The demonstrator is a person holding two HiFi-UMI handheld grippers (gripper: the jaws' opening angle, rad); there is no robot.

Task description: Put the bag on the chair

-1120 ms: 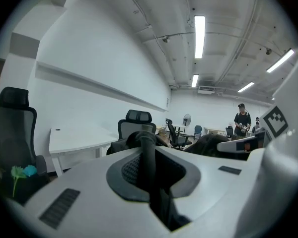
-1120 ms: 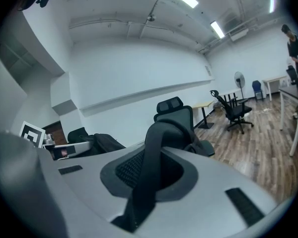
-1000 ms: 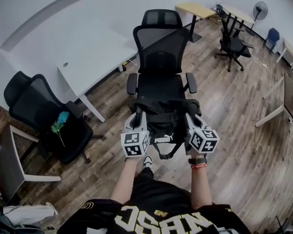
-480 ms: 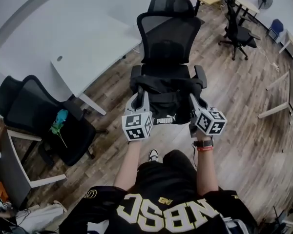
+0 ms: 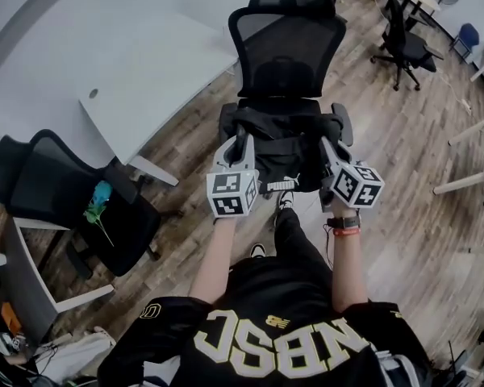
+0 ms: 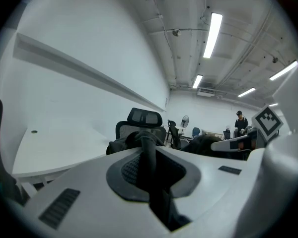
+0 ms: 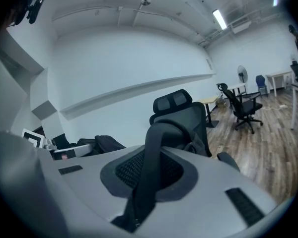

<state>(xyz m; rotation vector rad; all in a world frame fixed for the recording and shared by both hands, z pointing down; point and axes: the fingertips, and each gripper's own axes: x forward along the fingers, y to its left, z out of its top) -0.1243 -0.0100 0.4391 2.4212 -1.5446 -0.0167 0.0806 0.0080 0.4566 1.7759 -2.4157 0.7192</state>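
A black mesh office chair (image 5: 286, 43) stands straight ahead, its headrest (image 6: 145, 117) also showing in both gripper views. A black bag (image 5: 284, 158) with a white logo hangs between my two grippers, over the front of the chair's seat and between its armrests. My left gripper (image 5: 242, 139) is shut on the bag's left strap (image 6: 149, 155), which runs up between its jaws. On the other side, my right gripper (image 5: 326, 145) is shut on the right strap (image 7: 153, 162). The seat is mostly hidden by the bag.
A white desk (image 5: 145, 71) stands left of the chair. A second black chair (image 5: 73, 196) with a blue-green item (image 5: 99, 200) is at the left. Another office chair (image 5: 407, 43) and a table leg (image 5: 464, 184) are to the right. A person (image 6: 240, 120) stands far off.
Both grippers have carried the bag forward, from in front of the chair to over the seat's front edge. The chair now looks closer.
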